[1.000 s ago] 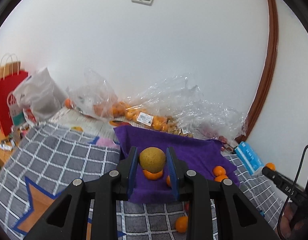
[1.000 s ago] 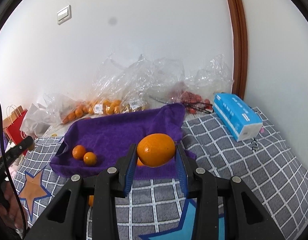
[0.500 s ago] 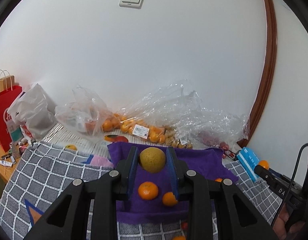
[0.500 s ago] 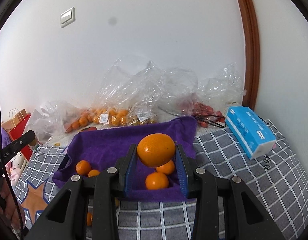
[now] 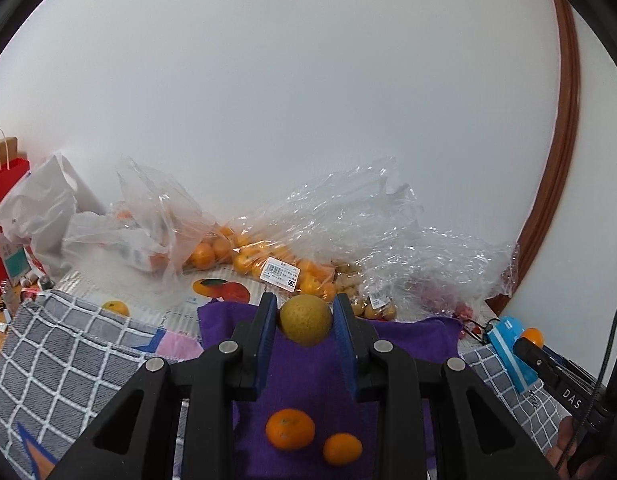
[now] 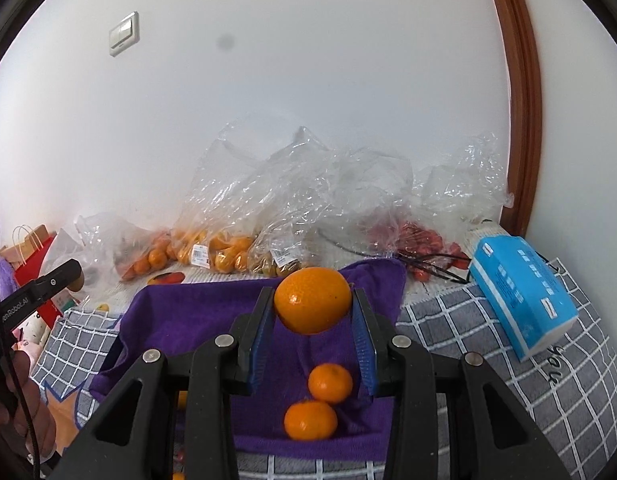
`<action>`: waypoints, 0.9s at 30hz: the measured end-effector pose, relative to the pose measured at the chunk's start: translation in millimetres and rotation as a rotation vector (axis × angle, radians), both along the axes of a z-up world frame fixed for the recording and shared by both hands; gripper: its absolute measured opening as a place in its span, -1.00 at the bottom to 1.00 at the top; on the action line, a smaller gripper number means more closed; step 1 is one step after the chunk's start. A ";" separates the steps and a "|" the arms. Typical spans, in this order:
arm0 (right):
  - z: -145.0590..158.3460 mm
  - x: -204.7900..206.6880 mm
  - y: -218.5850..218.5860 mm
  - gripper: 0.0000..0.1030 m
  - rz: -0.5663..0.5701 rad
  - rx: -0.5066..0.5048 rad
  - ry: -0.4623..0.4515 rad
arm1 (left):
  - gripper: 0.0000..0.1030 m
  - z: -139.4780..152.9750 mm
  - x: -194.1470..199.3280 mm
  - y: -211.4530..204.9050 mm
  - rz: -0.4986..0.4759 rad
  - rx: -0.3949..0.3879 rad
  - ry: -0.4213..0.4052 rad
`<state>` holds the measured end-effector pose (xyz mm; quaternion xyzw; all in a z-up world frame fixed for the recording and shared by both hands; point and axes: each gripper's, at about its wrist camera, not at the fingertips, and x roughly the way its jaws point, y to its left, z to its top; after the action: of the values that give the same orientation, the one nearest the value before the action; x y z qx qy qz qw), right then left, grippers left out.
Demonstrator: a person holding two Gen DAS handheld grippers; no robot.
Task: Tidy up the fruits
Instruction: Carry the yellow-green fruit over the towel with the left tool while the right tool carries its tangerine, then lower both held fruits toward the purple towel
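Observation:
My left gripper (image 5: 305, 320) is shut on a round yellow-brown pear (image 5: 305, 325) and holds it in the air over the purple towel (image 5: 308, 380). Two small tangerines (image 5: 290, 429) lie on the towel below it. My right gripper (image 6: 313, 308) is shut on a large orange (image 6: 313, 299), also raised above the purple towel (image 6: 196, 312). Beneath it two tangerines (image 6: 330, 383) rest on the cloth, one nearer (image 6: 310, 420). The tip of the right gripper, with its orange (image 5: 533, 336), shows at the right edge of the left wrist view.
Clear plastic bags of oranges (image 5: 244, 256) and small fruit (image 6: 224, 252) lie along the white wall. A blue tissue pack (image 6: 524, 292) sits on the grey checked blanket (image 6: 528, 380) at right. A red paper bag (image 5: 4, 216) stands far left.
Both grippers have pulled back from the towel with their fruit still held. The bags and wall have receded, and the tangerines on the towel now show lower between the fingers.

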<state>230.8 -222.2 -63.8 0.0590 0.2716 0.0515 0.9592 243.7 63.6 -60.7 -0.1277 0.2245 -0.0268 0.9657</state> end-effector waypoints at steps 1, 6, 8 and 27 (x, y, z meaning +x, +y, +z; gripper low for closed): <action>-2.1 5.0 -0.2 -0.27 0.000 -0.001 0.002 | -0.46 -3.0 5.4 -0.5 0.001 -0.002 0.007; -14.7 19.0 -2.4 -0.27 0.005 0.003 0.017 | -0.46 -20.7 16.6 -1.3 0.005 -0.003 0.028; -21.9 22.8 -4.3 -0.27 0.003 0.005 0.025 | -0.46 -27.3 17.9 -1.7 -0.003 -0.005 0.030; -58.5 47.9 -33.3 -0.27 -0.044 0.051 0.100 | -0.46 -64.5 39.0 16.1 0.009 -0.061 0.105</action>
<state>278.7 -255.5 -122.3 0.0918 0.3166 0.0343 0.9435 282.7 79.7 -125.2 -0.1593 0.2734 -0.0224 0.9484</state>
